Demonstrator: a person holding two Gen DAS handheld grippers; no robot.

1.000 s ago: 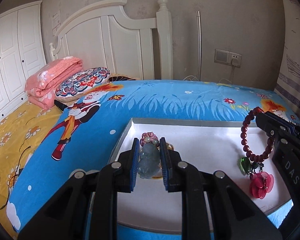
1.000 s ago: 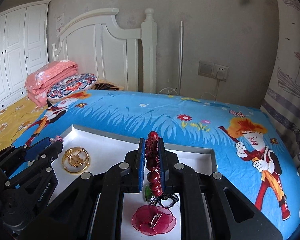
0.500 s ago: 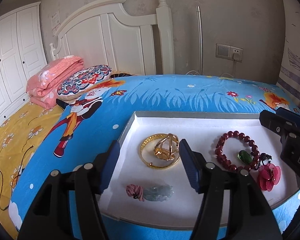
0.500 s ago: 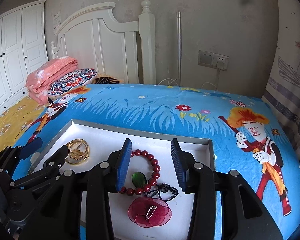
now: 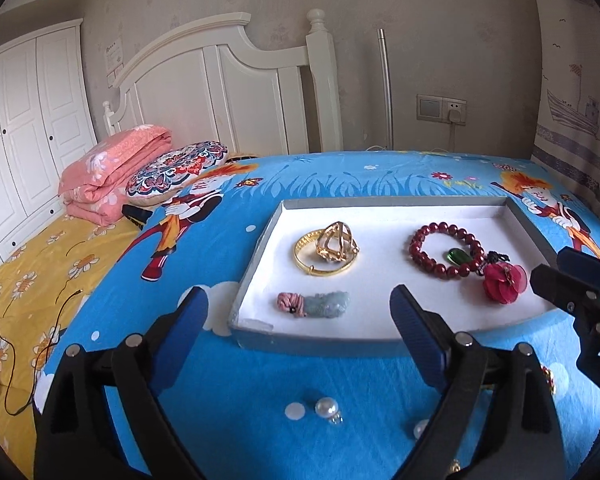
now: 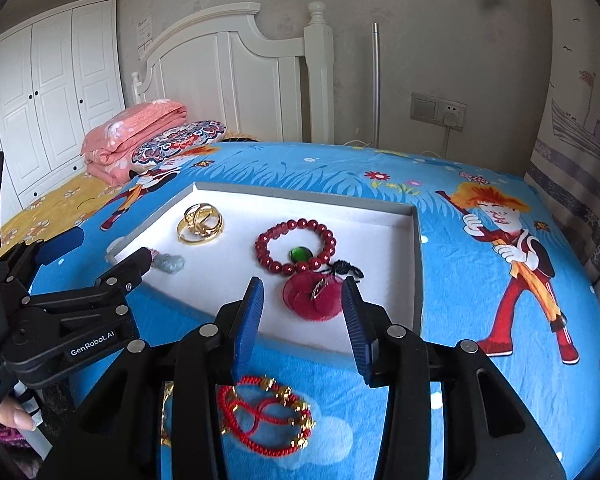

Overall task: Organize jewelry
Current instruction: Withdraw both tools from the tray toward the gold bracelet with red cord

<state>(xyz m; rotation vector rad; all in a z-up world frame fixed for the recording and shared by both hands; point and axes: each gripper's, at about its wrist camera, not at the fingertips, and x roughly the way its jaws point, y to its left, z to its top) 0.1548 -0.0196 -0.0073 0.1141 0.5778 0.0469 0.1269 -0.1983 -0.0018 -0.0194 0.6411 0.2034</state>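
Here, the bed (image 5: 320,380) carries a white tray (image 5: 380,330) holding a red bead bracelet (image 5: 446,250) on the right, gold bangles (image 5: 328,252) at far left, and a jade pendant (image 5: 314,305) near left. Both the left tool (image 5: 300,320) and right tool (image 6: 302,320) hang spread and empty. A pearl earring (image 5: 327,407) lies near.

Bed (image 5: 236,380) under my cameras
On its blue cartoon sheet I see the white tray (image 5: 256,256); nearer than it, a pearl earring (image 5: 327,407) and red cord bracelet (image 6: 266,414).
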